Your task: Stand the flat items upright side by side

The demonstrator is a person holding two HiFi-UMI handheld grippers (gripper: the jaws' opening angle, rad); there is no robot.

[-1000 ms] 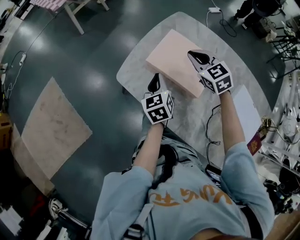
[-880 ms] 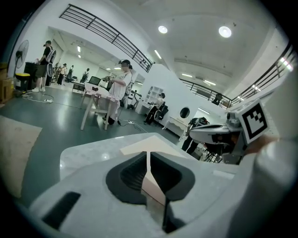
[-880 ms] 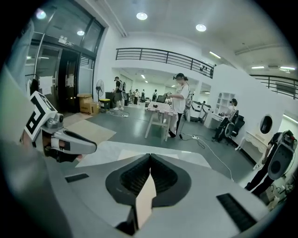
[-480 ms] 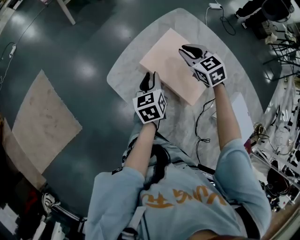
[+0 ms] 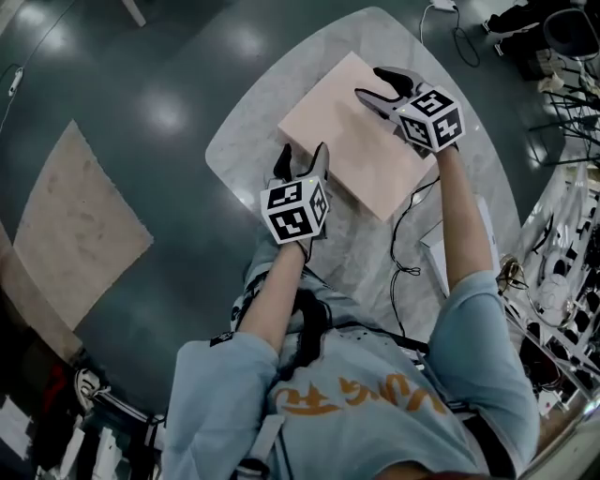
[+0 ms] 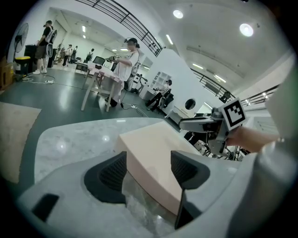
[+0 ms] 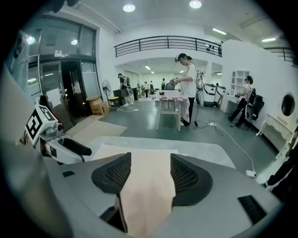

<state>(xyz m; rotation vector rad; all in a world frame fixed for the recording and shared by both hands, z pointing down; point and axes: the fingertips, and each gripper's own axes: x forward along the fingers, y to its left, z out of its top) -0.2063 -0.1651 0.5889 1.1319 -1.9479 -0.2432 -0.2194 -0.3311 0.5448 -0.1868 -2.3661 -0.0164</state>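
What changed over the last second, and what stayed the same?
Both the left gripper and right gripper came down toward the pink slab, and their jaws, shut before, have just been opening. The slab's near corner now sits between the left jaws and its edge between the right, neither gripped. The slab stays flat on the marble table.

A large open lab or workshop hall is shown. A glossy dark floor (image 5: 141,122) is seen at the upper left of the head view, and cluttered gear (image 5: 562,291) at its right edge. In the right gripper view, a railed gallery (image 7: 167,44) and recessed ceiling lights (image 7: 129,8) are seen at the top. A work table (image 7: 170,100) with a person (image 7: 188,79) is seen at the centre, and a cable (image 7: 228,135) on the floor at the right.
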